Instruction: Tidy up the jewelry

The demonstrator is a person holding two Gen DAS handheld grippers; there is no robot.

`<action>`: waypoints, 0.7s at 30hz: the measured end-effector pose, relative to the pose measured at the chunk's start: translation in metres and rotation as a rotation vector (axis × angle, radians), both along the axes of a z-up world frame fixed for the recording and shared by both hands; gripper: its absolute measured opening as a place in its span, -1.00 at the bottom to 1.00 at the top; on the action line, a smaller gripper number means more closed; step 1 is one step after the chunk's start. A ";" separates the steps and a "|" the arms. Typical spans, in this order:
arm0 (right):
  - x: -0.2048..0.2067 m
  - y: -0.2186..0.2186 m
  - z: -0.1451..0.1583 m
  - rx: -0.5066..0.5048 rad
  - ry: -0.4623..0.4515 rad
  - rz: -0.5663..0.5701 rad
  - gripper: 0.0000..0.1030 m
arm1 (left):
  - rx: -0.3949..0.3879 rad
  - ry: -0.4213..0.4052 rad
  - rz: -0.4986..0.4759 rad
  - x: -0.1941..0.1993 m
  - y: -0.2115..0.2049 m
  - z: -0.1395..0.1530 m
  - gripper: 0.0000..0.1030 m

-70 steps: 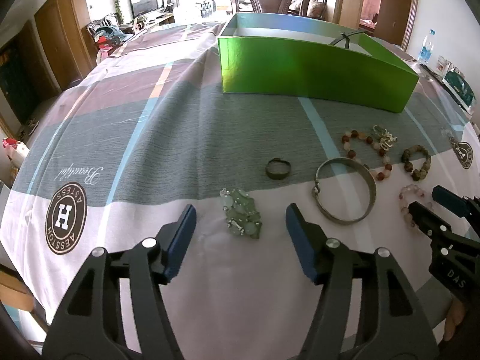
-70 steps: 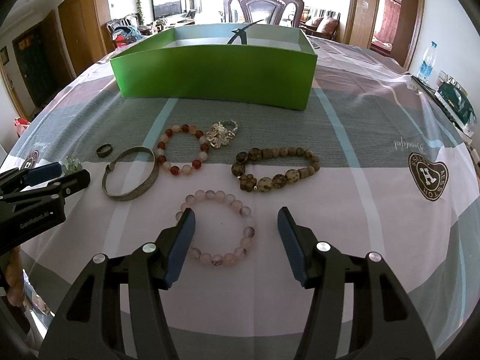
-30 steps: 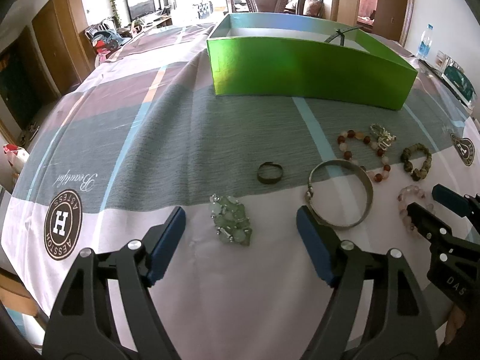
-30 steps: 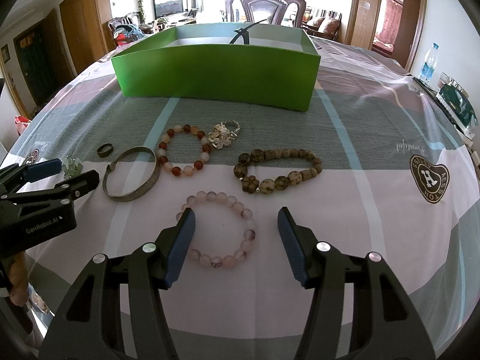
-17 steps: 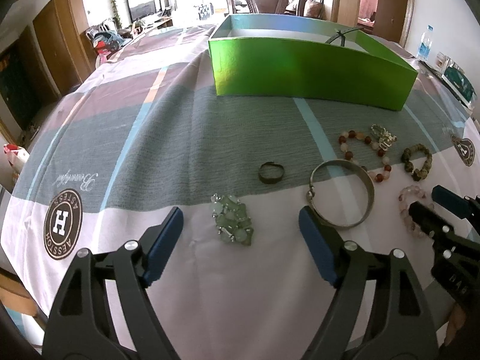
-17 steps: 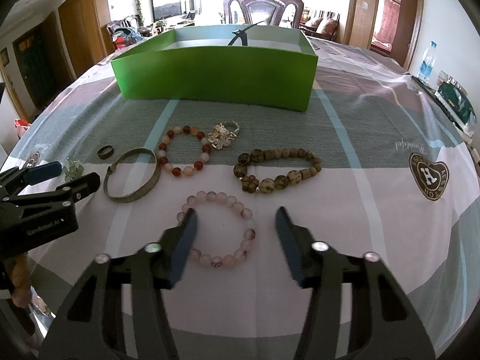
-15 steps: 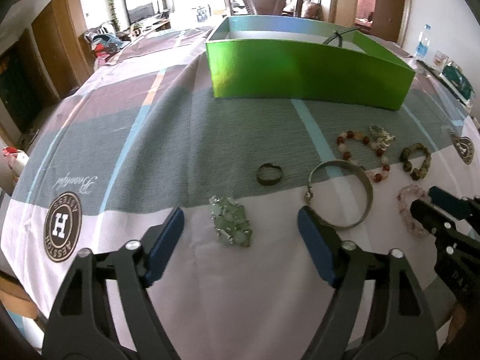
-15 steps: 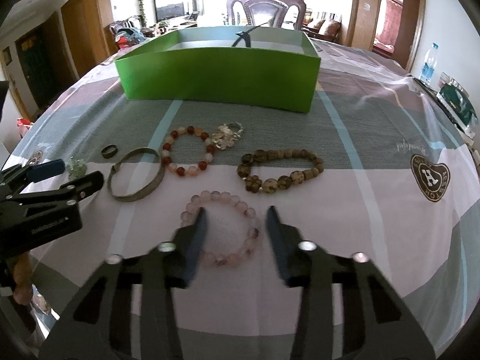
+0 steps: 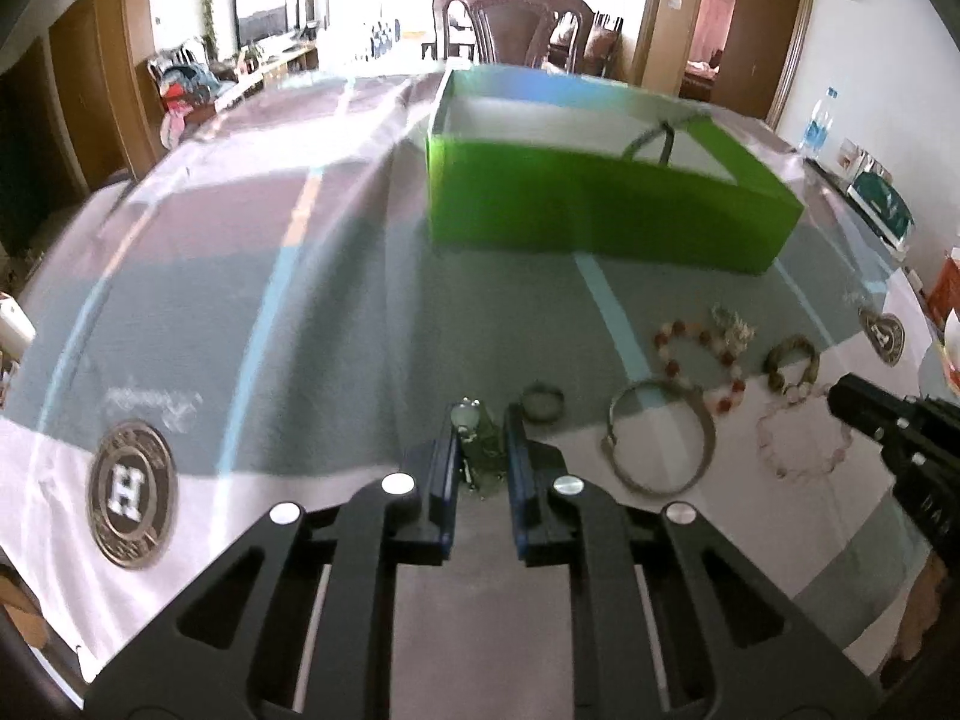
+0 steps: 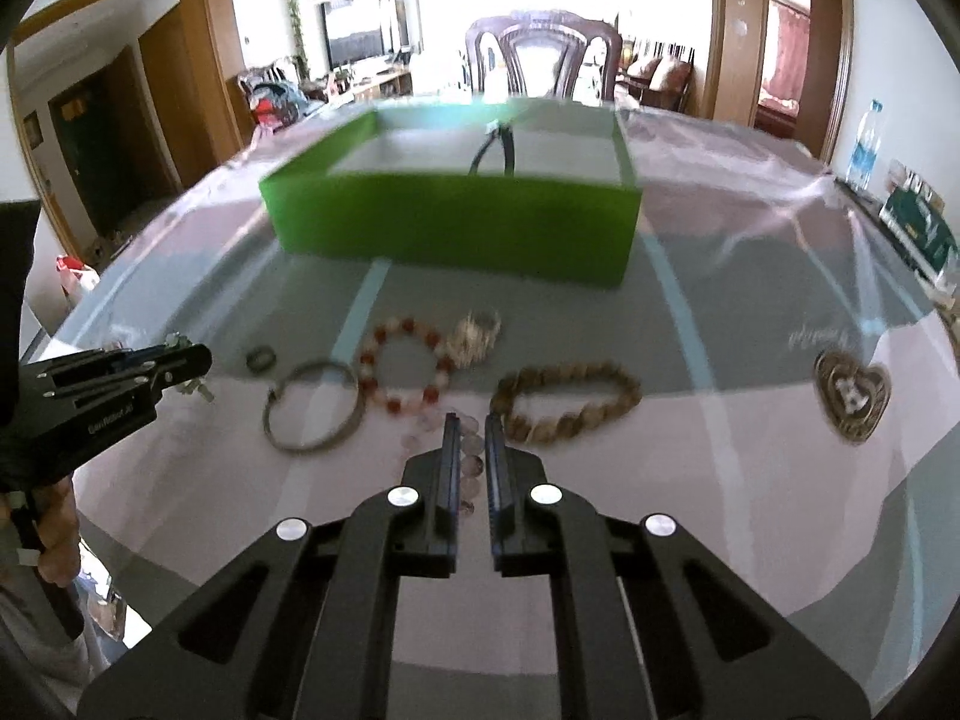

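Observation:
My left gripper (image 9: 482,427) is shut on the pale green stone bracelet (image 9: 480,450) and holds it just above the tablecloth. My right gripper (image 10: 467,429) is shut on the pink bead bracelet (image 10: 471,465), which shows between its jaws. On the cloth lie a dark ring (image 9: 542,401), a silver bangle (image 9: 660,443), a red and white bead bracelet (image 10: 403,371), a silver charm (image 10: 477,329) and a brown bead bracelet (image 10: 567,401). The open green box (image 10: 456,222) stands beyond them, with a black cord inside.
The round table has a grey, pink and white striped cloth (image 9: 240,276) with logo badges (image 9: 131,495). A wooden chair (image 10: 543,54) stands behind the box. A water bottle (image 10: 864,147) and small boxes (image 10: 918,222) sit at the far right edge.
Both grippers have closed: the left on the green stone bracelet, the right on the pink bead bracelet. Both have lifted and the views are now higher above the table.

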State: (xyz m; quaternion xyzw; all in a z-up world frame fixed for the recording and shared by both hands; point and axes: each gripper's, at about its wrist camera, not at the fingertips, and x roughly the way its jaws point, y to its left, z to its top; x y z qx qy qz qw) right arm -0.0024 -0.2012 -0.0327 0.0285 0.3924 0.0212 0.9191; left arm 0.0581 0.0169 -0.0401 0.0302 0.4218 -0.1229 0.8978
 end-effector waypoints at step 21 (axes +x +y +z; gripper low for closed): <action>0.164 -0.045 0.061 -0.062 -0.041 -0.178 -0.84 | -0.079 0.025 -0.014 0.170 -0.047 0.069 -0.72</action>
